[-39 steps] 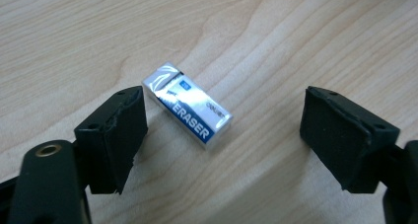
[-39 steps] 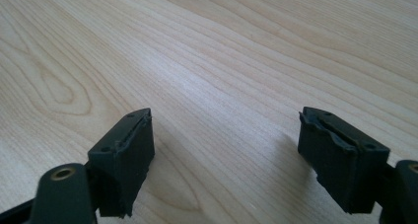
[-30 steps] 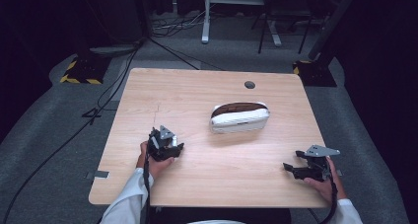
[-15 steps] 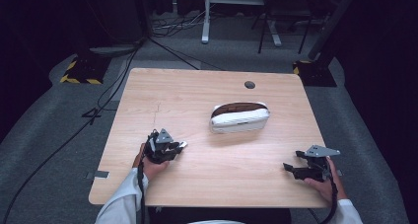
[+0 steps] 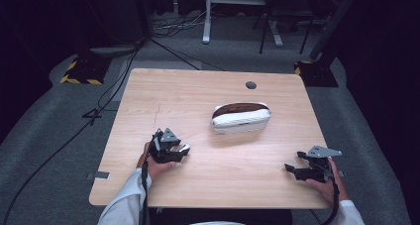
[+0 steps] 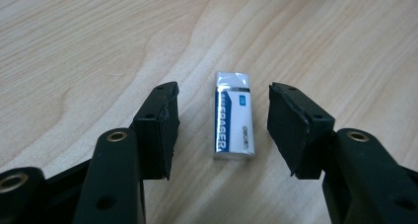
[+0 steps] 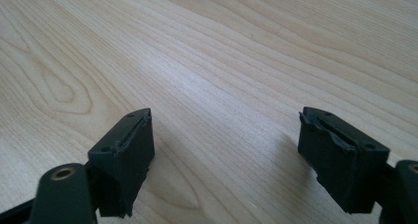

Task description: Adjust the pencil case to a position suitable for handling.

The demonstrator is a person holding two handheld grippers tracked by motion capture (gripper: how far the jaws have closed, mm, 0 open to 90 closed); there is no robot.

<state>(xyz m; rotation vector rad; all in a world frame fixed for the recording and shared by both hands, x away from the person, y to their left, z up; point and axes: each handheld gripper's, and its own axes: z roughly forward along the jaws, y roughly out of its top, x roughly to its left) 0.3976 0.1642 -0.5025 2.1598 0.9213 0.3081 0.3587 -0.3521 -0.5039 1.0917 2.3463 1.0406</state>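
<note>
White eraser (image 6: 234, 116) sits flat on the tabletop (image 6: 88, 46) between the left gripper's (image 6: 222, 130) spread fingers; right gripper's (image 7: 226, 160) fingers are apart too.

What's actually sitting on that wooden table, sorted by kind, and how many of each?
Eraser: 1, lying between the open jaws of the left gripper
Pencil case: 1, white, its top open
Handheld grippers: 2, counting the right gripper
Total: 4

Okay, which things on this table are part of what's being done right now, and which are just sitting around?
In the job:
left tongs, open around the eraser
eraser, flat on the table

Lying about:
white pencil case, mid-table
right tongs, open over bare wood
</note>
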